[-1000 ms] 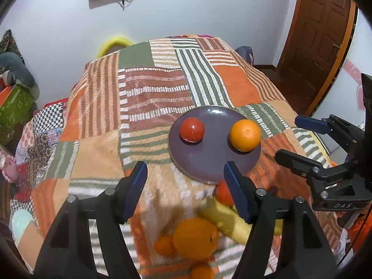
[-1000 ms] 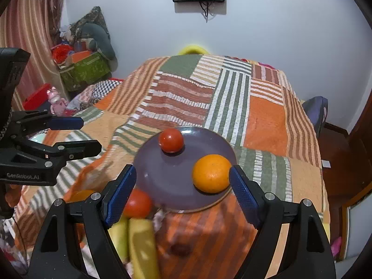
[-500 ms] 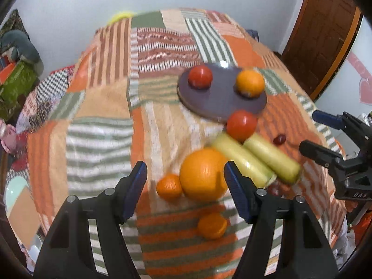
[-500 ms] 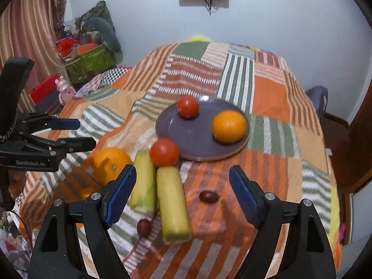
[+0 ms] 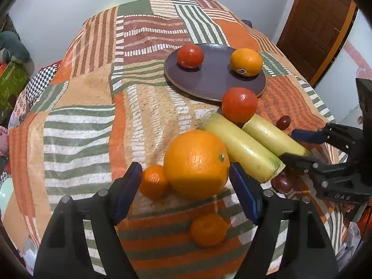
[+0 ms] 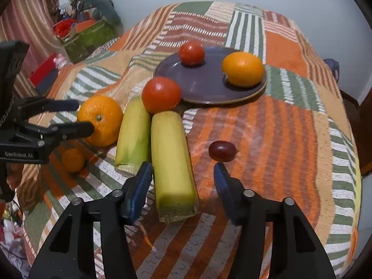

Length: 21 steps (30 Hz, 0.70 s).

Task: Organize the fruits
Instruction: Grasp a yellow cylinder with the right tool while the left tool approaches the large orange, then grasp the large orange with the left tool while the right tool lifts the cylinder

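A purple plate holds a tomato and an orange. In front of it lie a second tomato, two yellow-green cylinders, a large orange, small mandarins and dark grapes. My left gripper is open, its fingers on either side of the large orange. My right gripper is open around the near end of one cylinder.
A patchwork cloth covers the table. A brown door stands at the right. Boxes and cushions pile up at the left beside a curtain. A chair shows behind the table's far right edge.
Both grippers have drawn back from the plate and dropped low towards the loose fruit. The left now straddles the large orange, the right the near cylinder.
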Available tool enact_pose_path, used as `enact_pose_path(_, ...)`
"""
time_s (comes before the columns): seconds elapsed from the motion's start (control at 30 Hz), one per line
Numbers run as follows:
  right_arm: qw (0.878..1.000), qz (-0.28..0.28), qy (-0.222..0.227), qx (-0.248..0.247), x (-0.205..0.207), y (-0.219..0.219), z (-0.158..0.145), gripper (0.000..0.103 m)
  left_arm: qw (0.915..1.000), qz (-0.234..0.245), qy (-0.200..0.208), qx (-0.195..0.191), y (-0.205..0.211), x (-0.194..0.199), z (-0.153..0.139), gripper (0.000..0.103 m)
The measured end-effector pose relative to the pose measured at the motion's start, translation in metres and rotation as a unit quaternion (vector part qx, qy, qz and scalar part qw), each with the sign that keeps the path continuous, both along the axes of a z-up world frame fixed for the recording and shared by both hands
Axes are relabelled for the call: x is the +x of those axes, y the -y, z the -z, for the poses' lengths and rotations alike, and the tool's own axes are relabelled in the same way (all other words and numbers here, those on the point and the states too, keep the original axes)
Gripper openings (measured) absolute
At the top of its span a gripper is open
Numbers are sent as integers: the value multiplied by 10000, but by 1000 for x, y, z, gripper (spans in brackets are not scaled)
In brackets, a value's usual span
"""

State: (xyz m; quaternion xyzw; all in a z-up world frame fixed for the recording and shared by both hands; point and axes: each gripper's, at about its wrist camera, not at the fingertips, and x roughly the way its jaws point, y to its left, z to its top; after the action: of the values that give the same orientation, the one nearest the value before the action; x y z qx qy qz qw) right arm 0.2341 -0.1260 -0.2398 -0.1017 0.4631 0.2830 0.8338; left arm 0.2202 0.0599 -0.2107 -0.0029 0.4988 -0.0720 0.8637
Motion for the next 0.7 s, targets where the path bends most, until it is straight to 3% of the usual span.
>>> enact_pose_path(0.07,10000,-54,-46,44,1,0,2,45,10000,40,-6,18,3,3,2,77)
enact_pose_path(0.13,9997,-103,-105,174,0,1,3,35,9999,77,-2,77,6,6,5,77)
enact_pose_path(0.33,9997,-62,-42,234,-6,1,3,35,9996,63,116,257,15,7,11,76)
enact_pose_path(0.43,9996,-30,-64,271,-11,9,1,35,9996,154,125,222,18,6,10,66)
enact_pose_path(0.7,9998,-2,-116,140,-25,26,-5,34,9996,76,123,231,19,2,6,65)
